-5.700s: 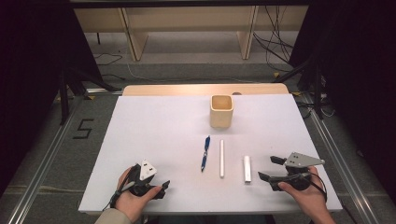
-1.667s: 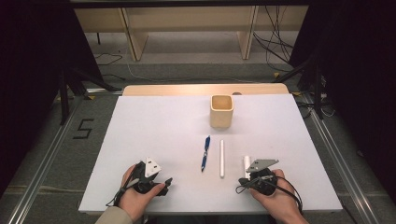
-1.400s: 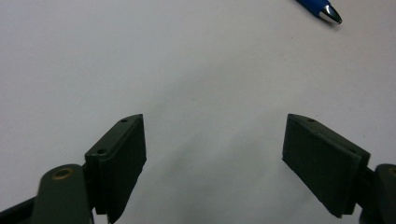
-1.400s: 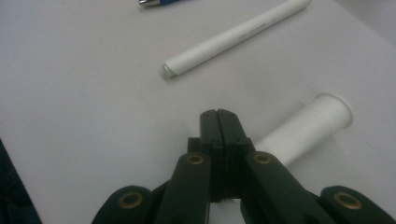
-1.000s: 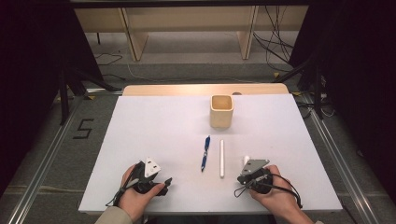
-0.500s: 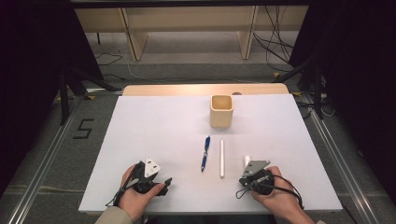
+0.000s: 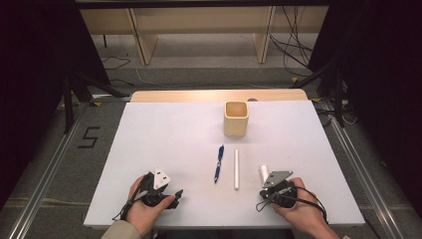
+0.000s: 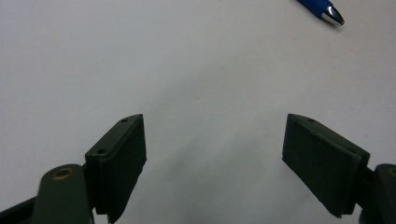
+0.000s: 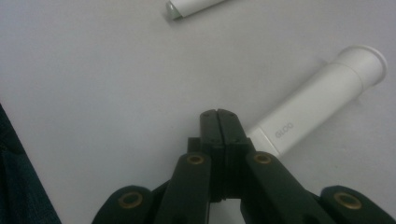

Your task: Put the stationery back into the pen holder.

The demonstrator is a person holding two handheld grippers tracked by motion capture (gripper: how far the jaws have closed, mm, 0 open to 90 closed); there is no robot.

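High view, two pens (image 7: 219, 163), one tube (image 7: 263, 174)

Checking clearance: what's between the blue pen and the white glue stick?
In the high view, a slim white pen lies between the blue pen and the glue stick, apart from both.

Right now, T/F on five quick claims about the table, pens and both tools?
1. The left tool has its jaws apart with nothing between them. True.
2. The right tool is wide open. False: its jaws are shut together, next to the white glue stick.
3. The wooden cup lies on its side. False: it stands upright, opening up.
4. The blue pen lies left of the white pen in the high view. True.
5. The blue pen sits inside the cup. False: it lies on the white table.
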